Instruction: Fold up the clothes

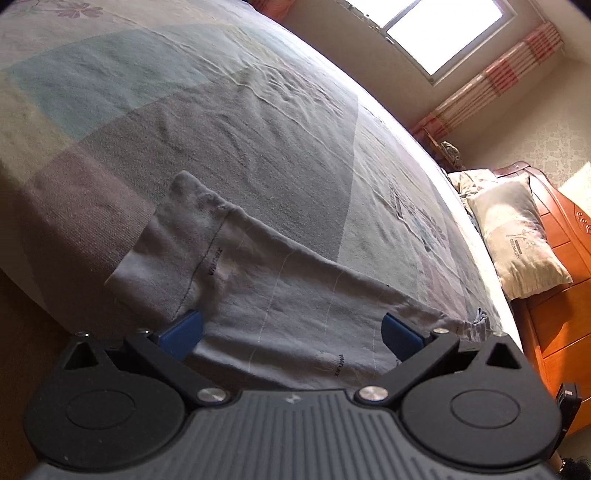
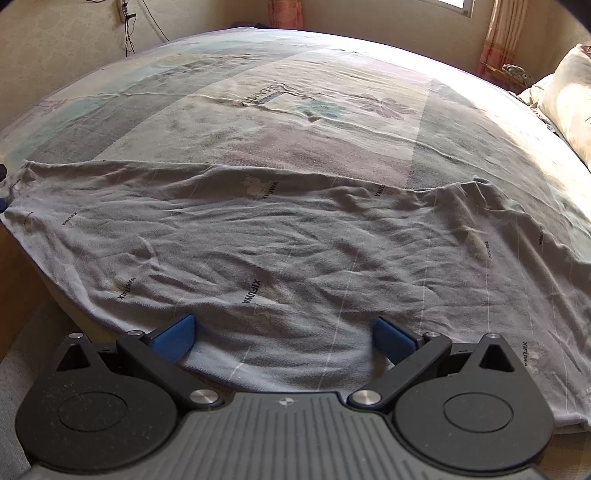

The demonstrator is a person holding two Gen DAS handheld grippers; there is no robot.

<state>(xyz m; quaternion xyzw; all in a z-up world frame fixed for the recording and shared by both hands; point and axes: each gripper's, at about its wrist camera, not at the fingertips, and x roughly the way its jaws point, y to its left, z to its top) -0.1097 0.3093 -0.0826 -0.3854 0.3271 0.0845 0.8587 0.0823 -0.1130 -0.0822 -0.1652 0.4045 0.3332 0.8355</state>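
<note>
1. Along the near edge of the bed [image 2: 332, 74], a grey garment [image 2: 295, 240] lies spread flat and wrinkled, its lower hem reaching the mattress edge and hanging slightly over it.
2. Thin pale lines run across the cloth, and the printed word XIFUWA repeats over it together with a small pale motif.
3. Under the garment, the bedsheet [image 1: 221, 129] shows large blocks of grey, pale green, cream and dull mauve, with flower prints near the far corners.
4. Seen from the right wrist camera, the right gripper [image 2: 282, 338] sits at the near edge with its two blue fingers [image 2: 173, 338] spread wide; the cloth lies between and beneath them, and nothing is pinched.
5. Seen from the left wrist camera, the left gripper [image 1: 291, 334] is likewise wide open, its blue fingers [image 1: 183, 334] on either side of a band of the garment [image 1: 277, 288] near the bed's left near corner; it has hold of nothing.
6. From that view a sleeve-like end of the garment points up toward the middle of the bed, with a dark seam across it.
7. A pillow [image 1: 517, 240] rests at the head end of the bed against a wooden headboard [image 1: 554, 258].
8. A window [image 1: 443, 33] with pink striped curtains [image 1: 498, 85] stands beyond the far side of the bed.
</note>
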